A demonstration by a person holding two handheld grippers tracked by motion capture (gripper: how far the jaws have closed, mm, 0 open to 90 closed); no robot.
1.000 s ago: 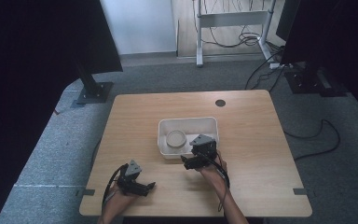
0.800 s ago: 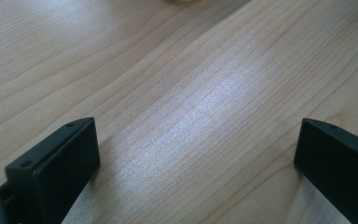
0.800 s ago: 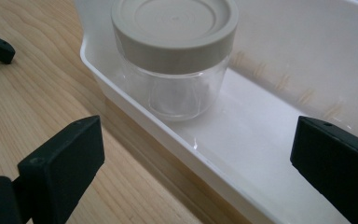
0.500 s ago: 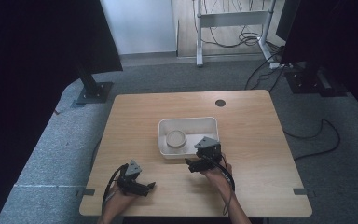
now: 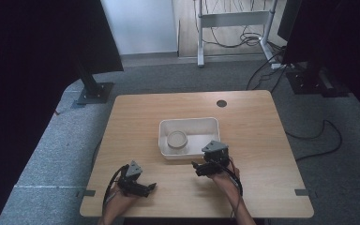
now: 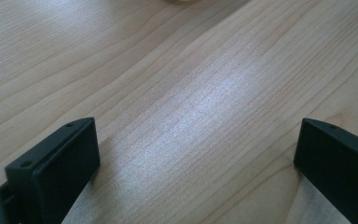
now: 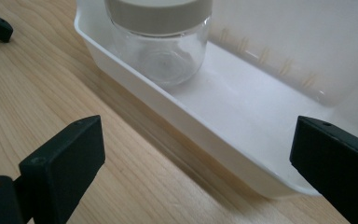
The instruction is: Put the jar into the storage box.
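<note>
Glass jar, smooth white plastic tray.

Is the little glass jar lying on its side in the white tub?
No, the jar stands upright in the tub, lid on top.

A tray sits mid-table, a lidded jar inside it toward its left end. The right gripper lies just before the tray's near rim (jaws apart), and the left gripper lies near the table's near-left corner.
</note>
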